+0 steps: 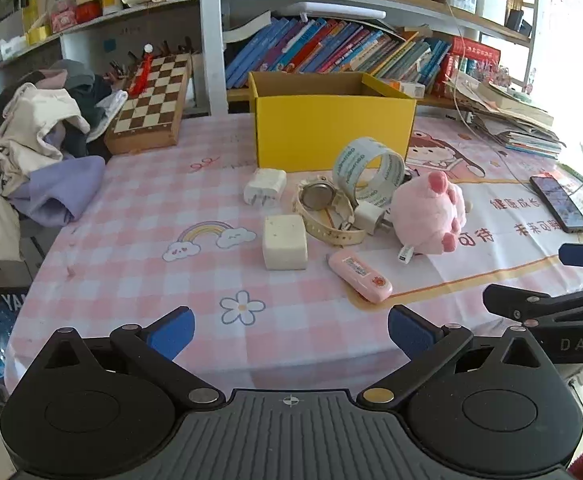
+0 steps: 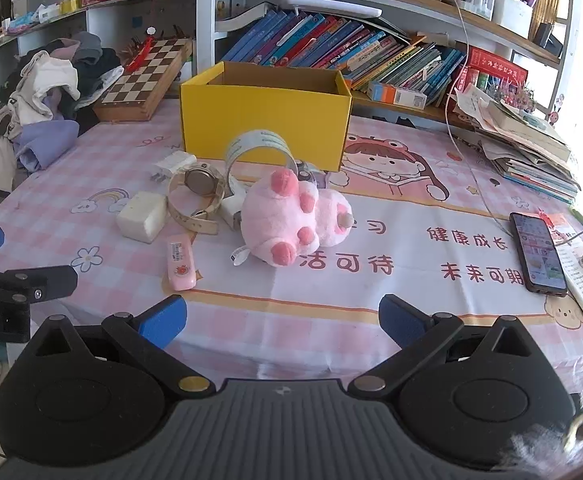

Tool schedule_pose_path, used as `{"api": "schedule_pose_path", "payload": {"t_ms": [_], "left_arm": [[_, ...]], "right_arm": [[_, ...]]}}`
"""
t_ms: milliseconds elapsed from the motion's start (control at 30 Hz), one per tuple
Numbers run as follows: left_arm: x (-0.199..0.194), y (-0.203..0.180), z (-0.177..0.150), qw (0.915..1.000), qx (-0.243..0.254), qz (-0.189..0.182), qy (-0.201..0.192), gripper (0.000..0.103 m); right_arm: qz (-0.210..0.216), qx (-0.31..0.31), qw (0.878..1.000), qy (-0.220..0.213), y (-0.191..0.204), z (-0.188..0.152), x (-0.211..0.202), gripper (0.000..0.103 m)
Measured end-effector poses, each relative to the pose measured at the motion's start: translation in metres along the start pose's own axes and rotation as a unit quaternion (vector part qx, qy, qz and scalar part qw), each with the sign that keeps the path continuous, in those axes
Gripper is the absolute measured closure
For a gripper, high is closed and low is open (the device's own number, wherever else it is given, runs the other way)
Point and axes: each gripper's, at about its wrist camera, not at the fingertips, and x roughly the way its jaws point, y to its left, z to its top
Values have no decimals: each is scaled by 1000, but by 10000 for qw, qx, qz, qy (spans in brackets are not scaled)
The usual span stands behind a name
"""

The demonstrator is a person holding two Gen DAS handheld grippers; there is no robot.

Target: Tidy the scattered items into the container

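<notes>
1. Both tongs hang over the near edge of the table (image 1: 131,216), each spread wide with nothing between its blue pads: the left tongs (image 1: 291,332) and the right tongs (image 2: 283,320).
2. Nearest them on the pink checked cloth lies a pink flat case (image 1: 359,276), with a white block (image 1: 284,242) just to its left.
3. Behind those, a beige wristwatch (image 1: 323,210) lies on its side, touching a small white plug (image 1: 369,216); a white charger (image 1: 264,186) sits a little apart on the left.
4. A pink plush toy (image 2: 291,218) lies on its side to the right of the watch.
5. A roll of clear printed tape (image 1: 369,170) stands on edge behind the watch.
6. Farthest back, the yellow cardboard box (image 1: 331,128) stands open-topped, just behind the tape.
7. A phone (image 2: 537,254) lies well apart on the right.
</notes>
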Motion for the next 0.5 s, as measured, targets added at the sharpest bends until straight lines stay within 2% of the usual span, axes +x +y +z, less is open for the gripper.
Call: {"api": "schedule_pose_path", "payload": {"t_ms": [233,500], "left_arm": [[3,-7,-1,9998,8,-35,178,0],[4,-5,-1,9998,19,-63,178,0]], "right_arm": [[-42,-31,10000,9,-2,3,0,0],[-56,10,10000,31,-1,-1,1,0]]}}
